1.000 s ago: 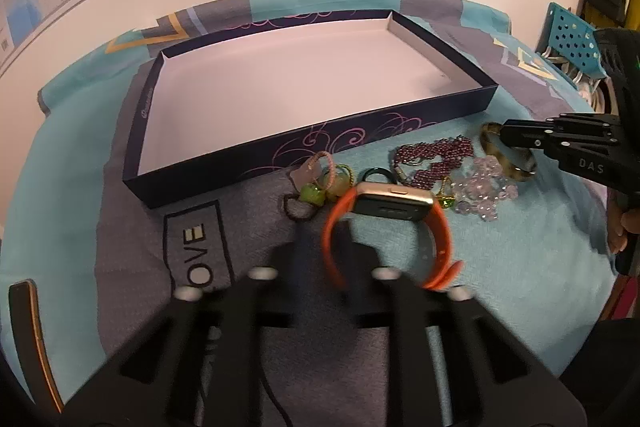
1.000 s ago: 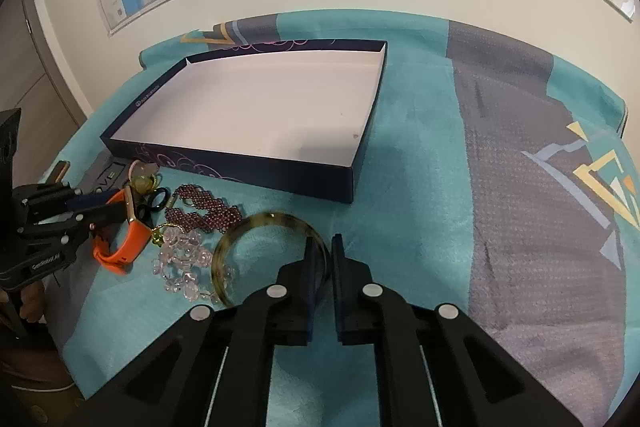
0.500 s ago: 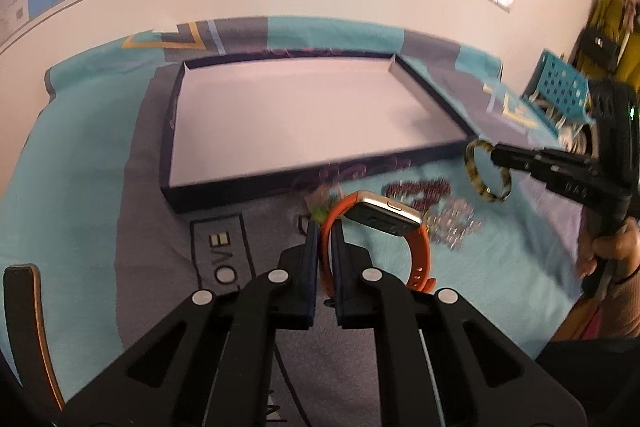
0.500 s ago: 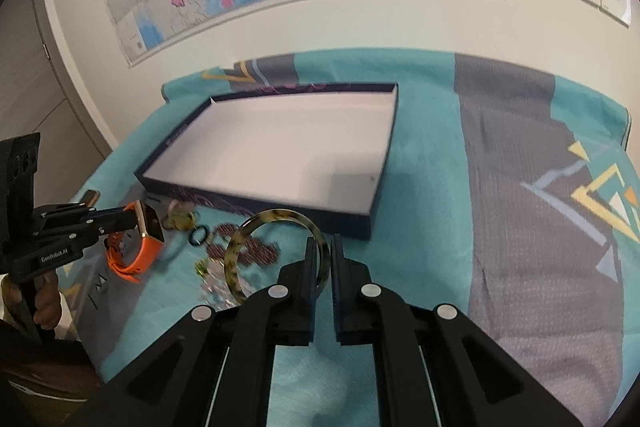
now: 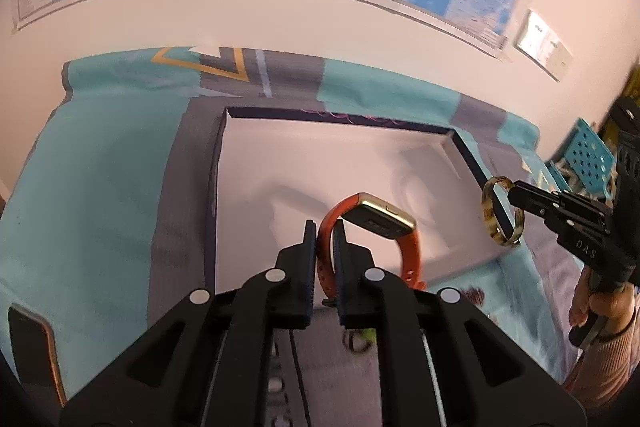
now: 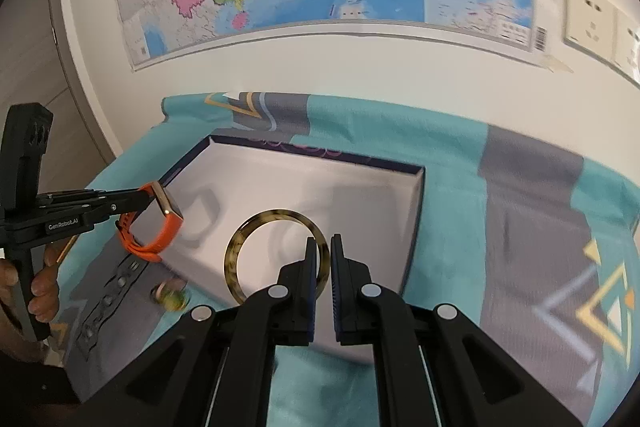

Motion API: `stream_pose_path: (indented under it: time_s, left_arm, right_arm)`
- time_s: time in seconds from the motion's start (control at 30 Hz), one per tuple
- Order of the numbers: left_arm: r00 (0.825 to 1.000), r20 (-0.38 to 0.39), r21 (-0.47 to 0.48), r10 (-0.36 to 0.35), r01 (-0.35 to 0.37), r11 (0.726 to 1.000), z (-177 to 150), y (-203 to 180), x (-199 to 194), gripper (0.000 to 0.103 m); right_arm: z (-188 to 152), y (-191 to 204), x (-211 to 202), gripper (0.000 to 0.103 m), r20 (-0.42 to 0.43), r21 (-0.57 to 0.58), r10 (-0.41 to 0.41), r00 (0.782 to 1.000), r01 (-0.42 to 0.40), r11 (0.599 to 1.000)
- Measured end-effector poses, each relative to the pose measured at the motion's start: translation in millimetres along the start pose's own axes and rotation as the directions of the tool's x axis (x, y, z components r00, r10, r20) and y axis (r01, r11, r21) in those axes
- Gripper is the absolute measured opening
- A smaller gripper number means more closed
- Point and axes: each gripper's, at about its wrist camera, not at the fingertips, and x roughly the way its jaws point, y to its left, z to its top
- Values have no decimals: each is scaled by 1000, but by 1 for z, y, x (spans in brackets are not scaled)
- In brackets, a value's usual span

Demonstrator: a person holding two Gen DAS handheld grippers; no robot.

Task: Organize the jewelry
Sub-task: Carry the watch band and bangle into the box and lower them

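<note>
My left gripper (image 5: 324, 231) is shut on the orange strap of a gold-cased watch (image 5: 376, 217), which hangs in the air over the near edge of the shallow dark-blue box (image 5: 216, 163) with a white floor. My right gripper (image 6: 324, 247) is shut on the rim of a tortoiseshell bangle (image 6: 256, 227), held up over the box (image 6: 416, 211). In the right wrist view the left gripper (image 6: 150, 197) carries the watch (image 6: 168, 223) at the box's left corner. The left wrist view has the right gripper (image 5: 512, 189) with the bangle (image 5: 502, 217) at the box's right side.
The box lies on a teal and grey patterned cloth (image 6: 520, 195) against a white wall with a map. Small rings and hair ties (image 6: 170, 295) lie on the cloth in front of the box. Blue perforated crates (image 5: 588, 155) stand at the far right. A hand (image 6: 40, 287) grips the left handle.
Both grippers have lifted off the cloth and moved forward over the box, the left with the orange watch, the right with the bangle. The bead pile has dropped below the frames.
</note>
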Motion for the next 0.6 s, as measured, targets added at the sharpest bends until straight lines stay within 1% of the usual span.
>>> stream_pose_path:
  time_s: [0.17, 0.23, 0.37, 0.47, 0.6]
  left_arm:
    - [1000, 4, -31, 24, -24, 999, 22, 3, 20, 10]
    - [999, 4, -42, 33, -33, 999, 29, 5, 27, 10]
    - [1000, 1, -67, 29, -29, 997, 42, 7, 40, 10]
    - [999, -18, -95, 27, -28, 995, 51, 9, 55, 10]
    - [998, -42, -113, 48, -53, 992, 56, 9, 72, 10]
  right_arm:
    - [22, -2, 29, 5, -20, -17, -8, 1000, 8, 1000]
    - [26, -3, 39, 5, -32, -14, -8, 999, 8, 1000]
    - [34, -6, 58, 5, -55, -14, -16, 998, 15, 1000]
    - [40, -7, 71, 5, -74, -18, -32, 997, 31, 999]
    - [46, -10, 88, 5, -101, -17, -46, 994, 44, 999]
